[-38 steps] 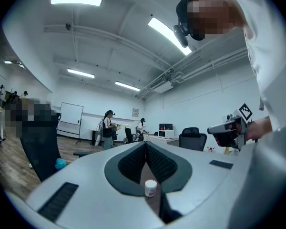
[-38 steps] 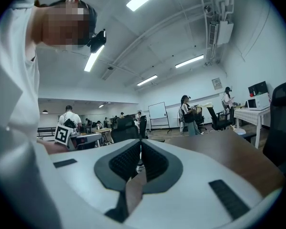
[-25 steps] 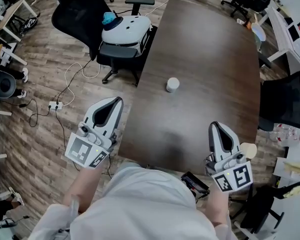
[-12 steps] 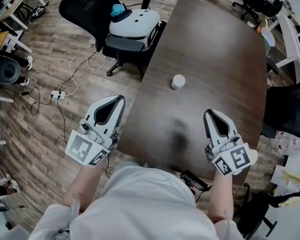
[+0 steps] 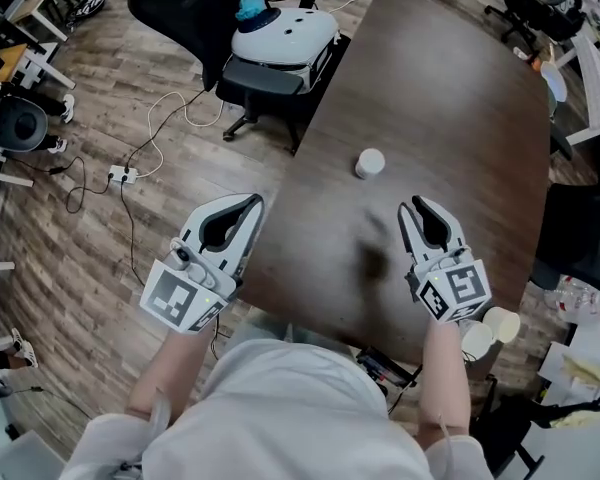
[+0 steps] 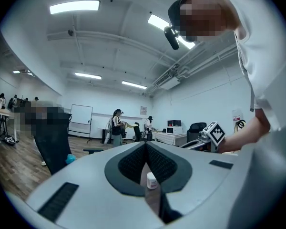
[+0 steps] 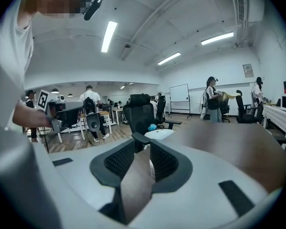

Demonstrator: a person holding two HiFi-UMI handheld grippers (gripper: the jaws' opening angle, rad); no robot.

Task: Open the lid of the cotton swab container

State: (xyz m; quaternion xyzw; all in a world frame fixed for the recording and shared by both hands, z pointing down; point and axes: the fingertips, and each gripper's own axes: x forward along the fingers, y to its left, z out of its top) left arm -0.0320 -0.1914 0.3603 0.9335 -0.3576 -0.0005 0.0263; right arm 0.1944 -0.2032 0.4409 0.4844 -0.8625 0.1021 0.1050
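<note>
- The cotton swab container (image 5: 370,162), a small white cylinder, stands upright near the middle of the dark brown counter (image 5: 450,88), its lid on and nothing touching it.
- In the left gripper view the container (image 6: 151,180) shows low in the opening behind the closed tips, well ahead of them.
- The right tongs (image 5: 425,208) hover over the counter on the near side of the container, pointing toward it and apart from it. Their jaws have just been opening and stand slightly parted, with only bare counter between them in the right gripper view (image 7: 142,144).
- The left tongs (image 5: 254,204) are held at the counter's near left edge, farther from the container, with the jaws closed tip to tip on nothing (image 6: 146,146).
- Beyond the counter's left side is a black office chair (image 5: 270,73) with a white rounded object (image 5: 285,34) on its seat.
- A power strip (image 5: 120,175) lies on the wooden floor (image 5: 70,258) at left.
</note>
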